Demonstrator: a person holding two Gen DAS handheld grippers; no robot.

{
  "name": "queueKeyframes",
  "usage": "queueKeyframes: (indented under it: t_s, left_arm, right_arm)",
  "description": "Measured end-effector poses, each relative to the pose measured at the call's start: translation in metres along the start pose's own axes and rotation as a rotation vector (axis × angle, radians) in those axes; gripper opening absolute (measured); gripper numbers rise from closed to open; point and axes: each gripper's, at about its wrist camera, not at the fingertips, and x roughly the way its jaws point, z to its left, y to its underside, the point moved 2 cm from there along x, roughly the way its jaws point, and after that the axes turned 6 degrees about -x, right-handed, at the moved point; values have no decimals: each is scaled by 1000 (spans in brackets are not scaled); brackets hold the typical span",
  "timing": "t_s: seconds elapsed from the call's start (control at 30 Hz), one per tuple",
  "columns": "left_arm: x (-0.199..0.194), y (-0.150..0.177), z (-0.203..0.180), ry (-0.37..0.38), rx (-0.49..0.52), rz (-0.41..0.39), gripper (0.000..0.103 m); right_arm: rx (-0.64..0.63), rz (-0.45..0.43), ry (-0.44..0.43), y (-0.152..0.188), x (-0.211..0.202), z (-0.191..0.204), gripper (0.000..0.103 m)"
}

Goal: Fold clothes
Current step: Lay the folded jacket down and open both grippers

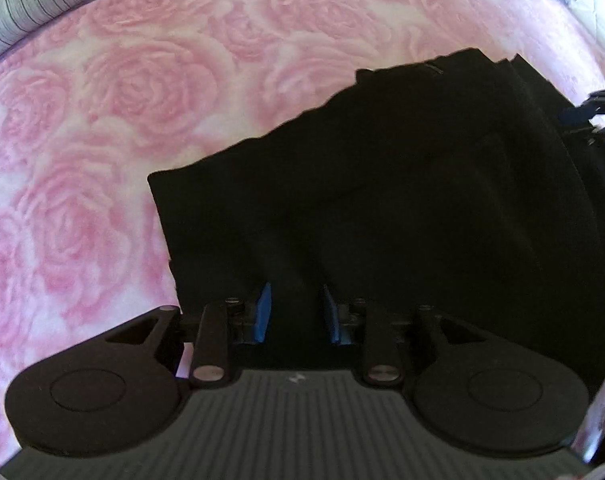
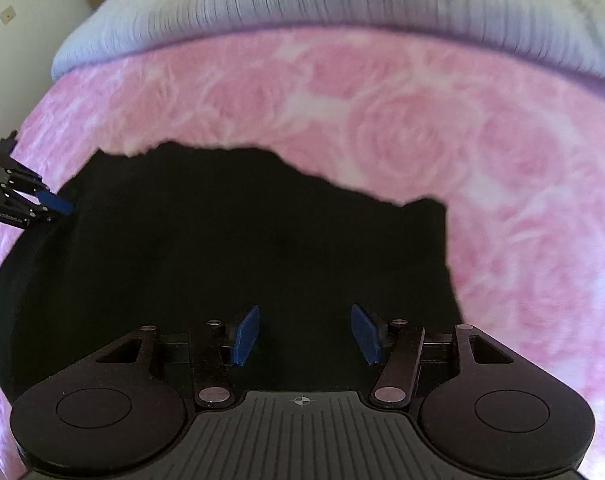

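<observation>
Black garment [image 1: 402,200] flat on rose blanket [image 1: 122,120], long axis spanning both grippers; jaws apart.

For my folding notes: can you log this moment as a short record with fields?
surface: pink rose blanket
garment: black cloth, lying on the blanket
far edge: striped pillow
left tongs: open, over the cloth's near edge
right tongs: open wide, over the cloth, nothing gripped
fold state: cannot tell, cloth too dark
</observation>
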Motion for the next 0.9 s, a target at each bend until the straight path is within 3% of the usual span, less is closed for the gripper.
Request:
queueKeyframes:
  t_s: [0.1, 0.17, 0.27, 0.43, 0.57, 0.7, 0.77, 0.9]
  left_arm:
    - [-8, -2, 13, -31, -7, -11, 22]
    - [-18, 1, 25, -104, -23, -14, 17]
    - [-44, 17, 38, -145, -79, -43, 19]
    - [-93, 69, 5, -64, -11, -117, 19]
    - [-96, 124, -45, 41, 112, -62, 20]
    - [-63, 182, -77, -67, 302, 71, 22]
    - [-60, 198, -76, -86, 337, 29, 22]
    - [-66, 190, -65, -105, 243, 48, 26]
  right_arm:
    - [-44, 36, 74, 5, 12, -15, 52]
    - [-64, 43, 151, 6, -1, -17, 52]
    - [-35, 29, 230, 14, -32, -13, 52]
    - [59, -54, 145, 53, -78, 43, 52]
    - [117, -56, 40, 94, -82, 109, 52]
    - [211, -17, -3, 132, -64, 146, 52]
    - [218, 17, 24, 150, -58, 142, 52]
    - [150, 44, 100, 178, -72, 118, 46]
